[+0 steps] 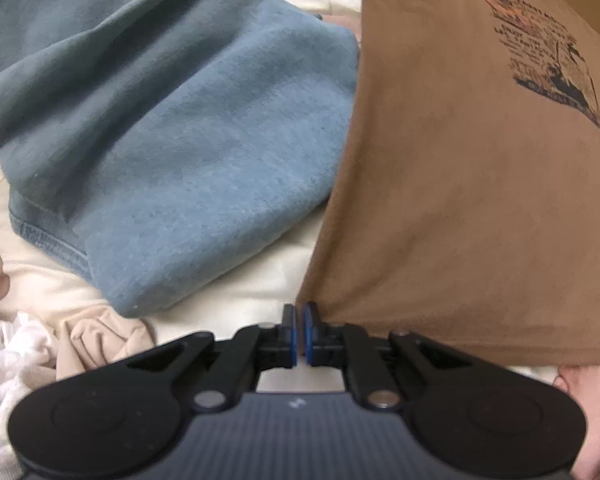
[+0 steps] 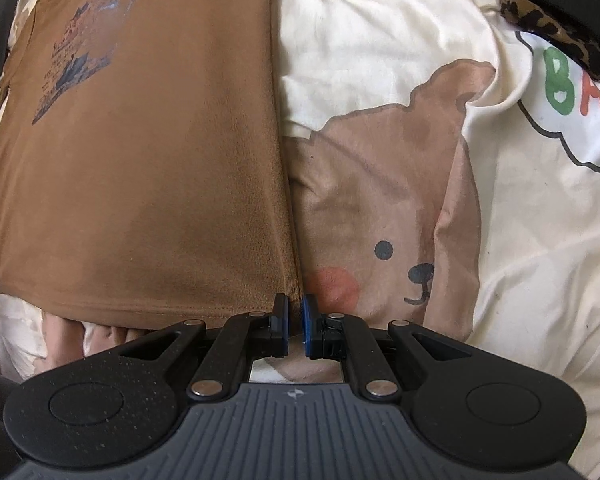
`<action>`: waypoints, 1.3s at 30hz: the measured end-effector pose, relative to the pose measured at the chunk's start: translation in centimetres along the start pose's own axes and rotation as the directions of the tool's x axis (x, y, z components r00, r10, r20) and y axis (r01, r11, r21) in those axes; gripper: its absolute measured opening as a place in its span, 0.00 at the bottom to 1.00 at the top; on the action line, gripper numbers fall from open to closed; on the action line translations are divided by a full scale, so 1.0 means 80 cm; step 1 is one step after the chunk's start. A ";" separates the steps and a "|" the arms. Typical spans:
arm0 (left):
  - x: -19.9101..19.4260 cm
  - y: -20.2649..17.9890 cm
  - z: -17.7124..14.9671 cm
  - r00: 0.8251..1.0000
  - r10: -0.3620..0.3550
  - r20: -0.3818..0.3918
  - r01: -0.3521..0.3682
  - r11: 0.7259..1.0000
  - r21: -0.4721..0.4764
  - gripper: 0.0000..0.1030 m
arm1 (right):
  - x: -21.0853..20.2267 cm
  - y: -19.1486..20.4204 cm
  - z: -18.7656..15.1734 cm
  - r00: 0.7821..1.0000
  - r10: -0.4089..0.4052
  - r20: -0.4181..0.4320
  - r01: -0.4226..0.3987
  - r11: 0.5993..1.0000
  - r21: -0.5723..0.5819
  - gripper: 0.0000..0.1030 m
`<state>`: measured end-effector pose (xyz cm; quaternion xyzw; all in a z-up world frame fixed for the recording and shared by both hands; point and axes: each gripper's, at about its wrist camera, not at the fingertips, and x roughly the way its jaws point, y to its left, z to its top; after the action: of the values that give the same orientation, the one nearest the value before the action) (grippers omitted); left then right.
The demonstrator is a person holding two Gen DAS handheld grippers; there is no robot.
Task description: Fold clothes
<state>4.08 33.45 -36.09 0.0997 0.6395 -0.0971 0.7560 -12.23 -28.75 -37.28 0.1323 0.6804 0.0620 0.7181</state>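
A brown T-shirt with a dark printed graphic is stretched out and lifted over the bed. My left gripper is shut on its lower left corner. In the right wrist view the same brown T-shirt fills the left half, and my right gripper is shut on its lower right corner at the hem. The blue pads pinch the fabric edge. The shirt's far end is hidden past the frame top.
A blue sweatshirt lies crumpled left of the shirt. White cloth and beige cloth sit near the left gripper. The cream bed cover has a bear print. A leopard-print item lies far right.
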 end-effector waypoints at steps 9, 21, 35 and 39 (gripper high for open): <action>-0.005 0.002 -0.006 1.000 0.005 -0.011 -0.005 0.999 0.038 0.04 | 0.010 -0.007 -0.004 1.000 -0.006 -0.013 0.006 1.000 -0.007 0.05; -0.044 0.015 -0.009 0.997 0.049 -0.053 -0.050 0.999 -0.020 0.41 | -0.015 -0.024 -0.018 0.998 -0.033 0.046 0.033 0.999 -0.002 0.29; -0.114 0.002 0.000 0.999 0.033 -0.003 -0.034 0.999 -0.014 0.61 | -0.129 -0.070 -0.036 0.974 -0.028 0.226 0.002 0.993 0.118 0.31; -0.141 -0.007 -0.001 1.000 0.014 0.014 -0.014 1.000 0.007 0.62 | -0.160 -0.069 -0.044 0.958 -0.025 0.284 -0.013 0.991 0.130 0.38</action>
<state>2.01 33.19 -24.96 0.1060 0.6331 -0.0947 0.7609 -17.11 -37.06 -26.66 0.1845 0.5727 -0.0044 0.7987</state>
